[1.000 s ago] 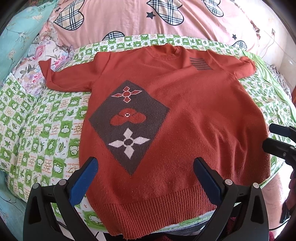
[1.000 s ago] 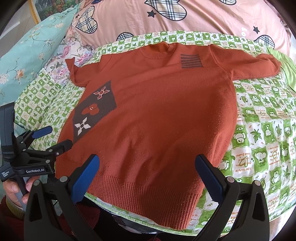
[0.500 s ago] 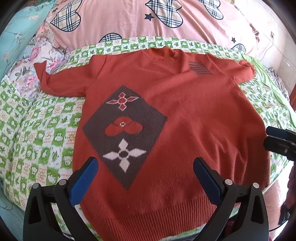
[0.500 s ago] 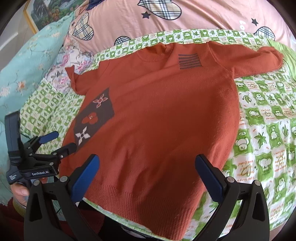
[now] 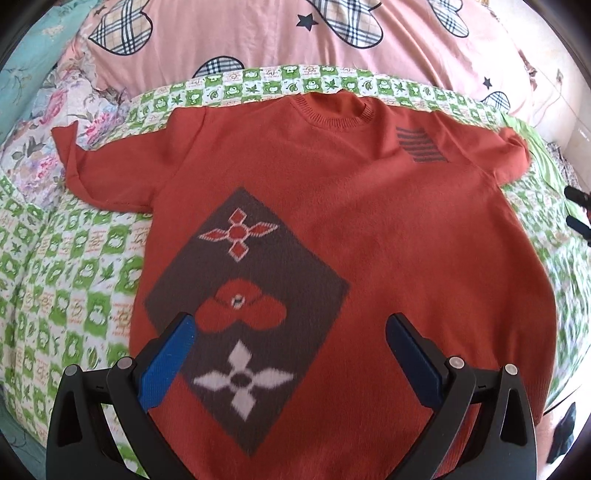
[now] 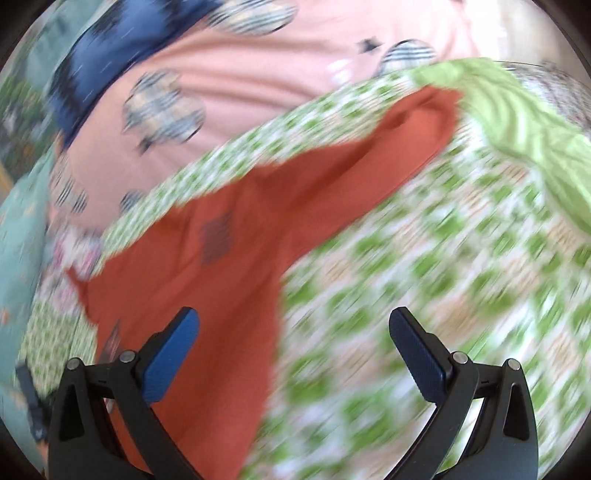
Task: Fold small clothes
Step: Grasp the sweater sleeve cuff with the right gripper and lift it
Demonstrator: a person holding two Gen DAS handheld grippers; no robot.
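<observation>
An orange-red knitted sweater lies flat, front up, on the bed, with a dark diamond patch on its left half and a small striped patch near the right shoulder. My left gripper is open and empty over the sweater's lower middle. My right gripper is open and empty beside the sweater's right edge, facing the right sleeve; this view is blurred. Its tips show at the right edge of the left wrist view.
The bed has a green-and-white checked cover. A pink quilt with plaid hearts lies behind the collar. A floral pillow is at the left. A light green cloth lies beyond the right sleeve.
My left gripper has moved forward over the sweater's hem toward the diamond patch. My right gripper has swung right and forward, off the sweater body toward the right sleeve. Both stay open.
</observation>
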